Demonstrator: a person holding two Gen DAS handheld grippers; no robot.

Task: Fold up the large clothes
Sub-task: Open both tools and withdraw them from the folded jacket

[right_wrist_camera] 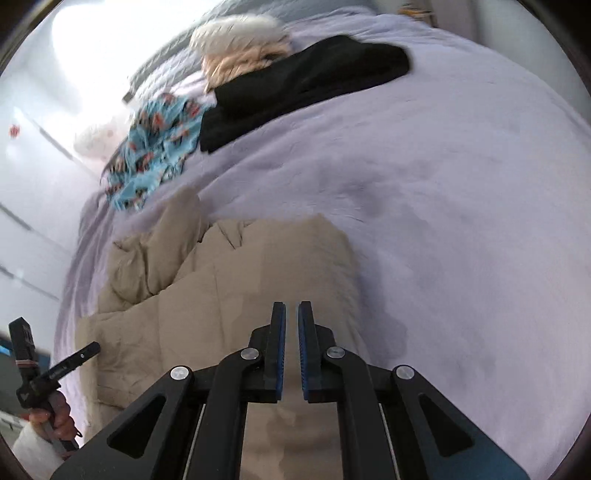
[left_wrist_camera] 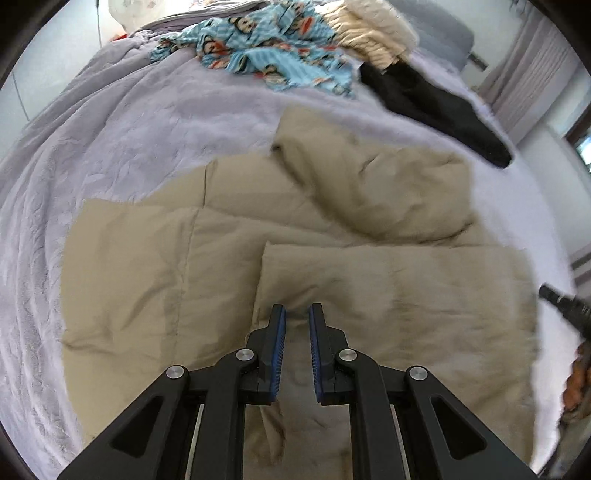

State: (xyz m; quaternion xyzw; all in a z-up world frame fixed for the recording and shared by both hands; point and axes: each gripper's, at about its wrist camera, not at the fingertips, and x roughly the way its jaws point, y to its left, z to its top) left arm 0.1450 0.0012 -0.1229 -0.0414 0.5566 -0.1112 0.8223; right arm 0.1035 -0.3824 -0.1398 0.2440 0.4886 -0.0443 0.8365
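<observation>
A large beige quilted garment [left_wrist_camera: 295, 236] lies partly folded on the bed; it also shows in the right wrist view [right_wrist_camera: 229, 295]. A folded flap lies over its middle, and a rumpled sleeve [left_wrist_camera: 369, 177] lies at its far side. My left gripper [left_wrist_camera: 297, 312] hovers above the garment's near middle, jaws slightly apart with nothing between them. My right gripper [right_wrist_camera: 291, 308] hovers above the garment's right part, jaws narrowly apart and empty. The right gripper's body appears at the left wrist view's right edge [left_wrist_camera: 565, 306]. The left gripper's body appears at the right wrist view's lower left [right_wrist_camera: 37, 369].
A lilac fleece blanket [left_wrist_camera: 129, 140] covers the bed. At its far end lie a blue monkey-print garment [left_wrist_camera: 266, 48], a black garment [left_wrist_camera: 432, 107] and a cream fluffy garment [left_wrist_camera: 373, 29]. A curtain [left_wrist_camera: 528, 70] hangs at the far right.
</observation>
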